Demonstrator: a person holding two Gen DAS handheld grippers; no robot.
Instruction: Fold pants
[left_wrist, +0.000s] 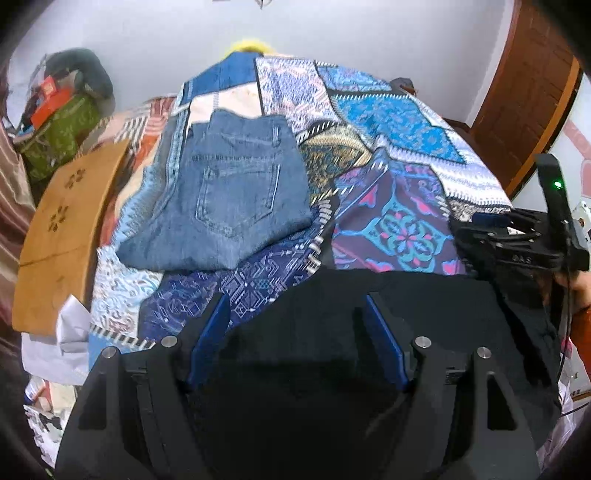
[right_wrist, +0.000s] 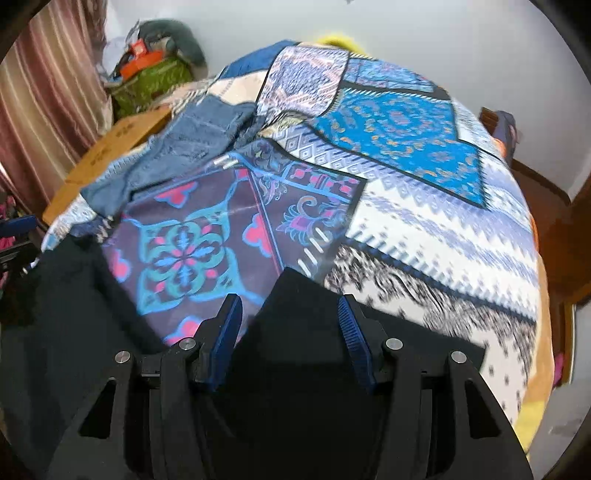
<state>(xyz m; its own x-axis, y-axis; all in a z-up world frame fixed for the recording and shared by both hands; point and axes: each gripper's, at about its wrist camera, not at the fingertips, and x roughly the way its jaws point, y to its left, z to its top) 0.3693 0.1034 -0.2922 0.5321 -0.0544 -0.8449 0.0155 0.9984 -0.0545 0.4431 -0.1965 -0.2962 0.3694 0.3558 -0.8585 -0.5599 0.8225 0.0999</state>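
Two hand-held grippers hover over a bed (left_wrist: 406, 122) spread with a patchwork-print cover in blues, purples and white. The left gripper (left_wrist: 297, 314) points steeply down with its blue-padded fingers (left_wrist: 208, 328) set wide apart; a dark, near-black garment (left_wrist: 369, 295) lies beneath and between them, but the pads do not press on it. The right gripper (right_wrist: 290, 317) likewise tilts down with its blue pads parted, a corner of the same dark garment (right_wrist: 295, 306) lying between them, not pinched. In the left wrist view the right gripper (left_wrist: 517, 236) shows at the right edge, above the garment's far side.

A folded pair of blue jeans (left_wrist: 225, 192) rests flat on the cover farther up the bed, back pocket facing up, well apart from both grippers; in the right wrist view the jeans (right_wrist: 192, 144) sit at upper left, blurred. A wooden board (left_wrist: 62, 229) with cut-out flower shapes stands at the bed's left side. Beyond it, a green bag (left_wrist: 62, 136) holds an orange box (left_wrist: 48, 99) against a pale wall. Striped curtains (right_wrist: 44, 96) hang at the left of the right wrist view.
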